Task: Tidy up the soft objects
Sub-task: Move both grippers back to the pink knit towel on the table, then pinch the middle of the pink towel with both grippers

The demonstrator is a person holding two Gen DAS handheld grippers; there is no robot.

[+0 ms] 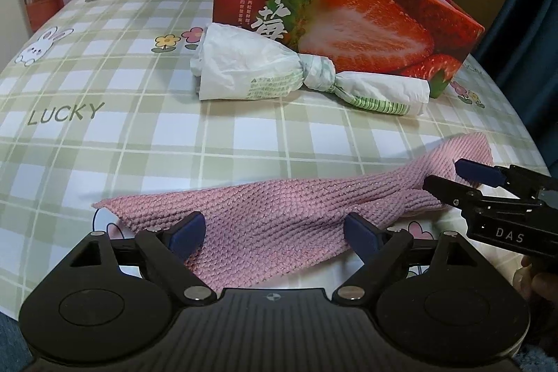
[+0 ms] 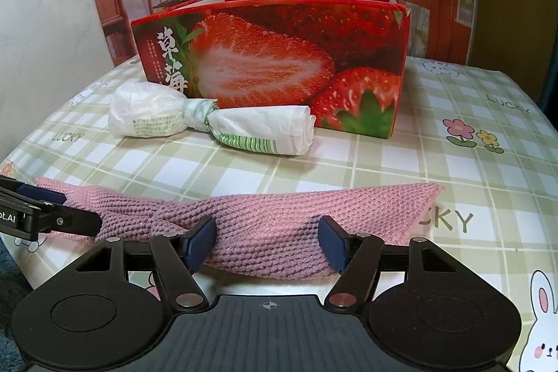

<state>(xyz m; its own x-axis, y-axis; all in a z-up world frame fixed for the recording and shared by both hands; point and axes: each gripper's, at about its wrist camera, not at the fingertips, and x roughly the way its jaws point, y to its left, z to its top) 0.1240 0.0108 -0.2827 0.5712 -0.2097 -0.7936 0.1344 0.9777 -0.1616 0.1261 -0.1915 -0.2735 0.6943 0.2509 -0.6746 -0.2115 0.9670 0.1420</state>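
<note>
Both grippers are down over the pink knitted cloth [image 1: 279, 218], which lies bunched in a long band across the lower half of both views on the green-and-white checked tablecloth [image 1: 104, 135]. In the left wrist view the left gripper [image 1: 275, 232] stands with its jaws wide, blue pads either side of the cloth's near fold and not pressing it; in the right wrist view the right gripper [image 2: 266, 241] has its jaws spread about half way, and they are opening a touch more, the cloth lying between them but not pinched. So nothing is held at this instant. Behind, in the upper middle of each frame, stands the red open-topped cardboard box printed with strawberries [image 2: 279, 68], and just in front of it, possibly touching, lies a white plastic bag tied in a knot [image 2: 209, 124]. My read: this is the set-up for a two-handed grip on the cloth (fold or lift, I cannot tell which). To do it well, each pair of pads should bite a full thickness of fabric near its own end, close together, and keep the span taut so the middle does not sag.
</note>
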